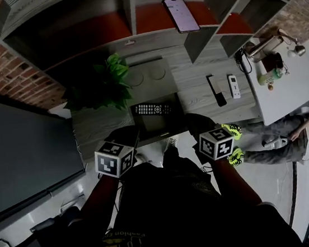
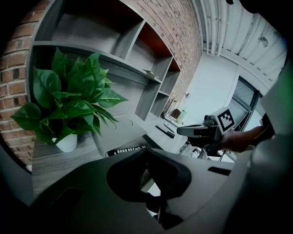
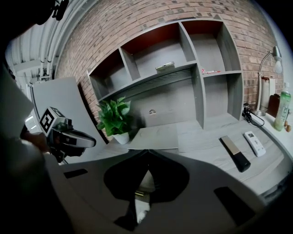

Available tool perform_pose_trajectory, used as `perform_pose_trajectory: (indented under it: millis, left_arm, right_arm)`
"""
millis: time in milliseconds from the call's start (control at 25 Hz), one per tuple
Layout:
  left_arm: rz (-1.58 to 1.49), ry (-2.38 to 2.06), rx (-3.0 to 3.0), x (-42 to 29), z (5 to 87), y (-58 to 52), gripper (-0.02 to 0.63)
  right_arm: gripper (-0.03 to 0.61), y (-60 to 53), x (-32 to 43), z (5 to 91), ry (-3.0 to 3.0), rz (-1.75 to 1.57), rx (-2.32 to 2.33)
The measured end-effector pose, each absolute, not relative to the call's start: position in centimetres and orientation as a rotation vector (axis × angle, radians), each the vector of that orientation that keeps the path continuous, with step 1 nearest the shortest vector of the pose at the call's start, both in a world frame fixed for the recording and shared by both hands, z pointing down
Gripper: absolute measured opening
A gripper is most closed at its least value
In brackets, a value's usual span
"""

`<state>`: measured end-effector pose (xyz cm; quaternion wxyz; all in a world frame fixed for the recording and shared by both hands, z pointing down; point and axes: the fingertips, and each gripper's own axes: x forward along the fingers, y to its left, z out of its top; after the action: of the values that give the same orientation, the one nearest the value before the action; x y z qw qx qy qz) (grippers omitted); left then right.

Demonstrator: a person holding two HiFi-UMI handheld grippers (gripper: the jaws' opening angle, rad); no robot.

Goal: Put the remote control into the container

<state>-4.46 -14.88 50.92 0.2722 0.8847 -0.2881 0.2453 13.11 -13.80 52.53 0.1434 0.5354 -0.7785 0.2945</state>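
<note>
A black remote control (image 1: 151,109) with white buttons lies across the far end of a dark open container (image 1: 158,126) at the desk's near edge. I cannot tell whether it rests inside or on the rim. The left gripper view shows the remote (image 2: 128,150) just past my left gripper (image 2: 146,150), whose jaws meet at the tips with nothing in them. My left gripper (image 1: 129,137) and right gripper (image 1: 191,123) hang at the container's near corners. The right gripper (image 3: 147,151) is shut and empty too, and its jaws hide most of the container.
A grey flat lid (image 1: 149,73) lies behind the container, and a potted plant (image 1: 107,84) stands to its left. A second black remote (image 1: 215,90) and a white one (image 1: 233,86) lie to the right. A phone (image 1: 181,15) rests on the shelf. A person (image 1: 308,133) sits at far right.
</note>
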Motion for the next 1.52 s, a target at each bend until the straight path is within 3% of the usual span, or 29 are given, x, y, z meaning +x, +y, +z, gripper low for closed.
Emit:
perform_pose_trajectory:
  millis: [400,720,1080,1520]
  left_arm:
    - [0.798,-0.714,2.435,1.5,52.4,-17.0,0.006]
    - [0.827,-0.728,2.386,3.7,53.3,-19.5,0.006]
    - [0.855,-0.774,2.335,4.7,52.9,-21.4,0.006]
    - [0.855,-0.805,2.280,4.3,54.0,-22.2,0.006]
  right_arm:
    - [0.020,-15.5,27.4,59.9,-1.886,0.758,1.706]
    - [0.198,-18.6,33.4,63.4,-1.770,0.775,1.666]
    - [0.199,-22.4,38.2,67.4,-1.660,0.800,1.556]
    - [0.198,-22.6,38.4,69.4,-1.646,0.898,1.495]
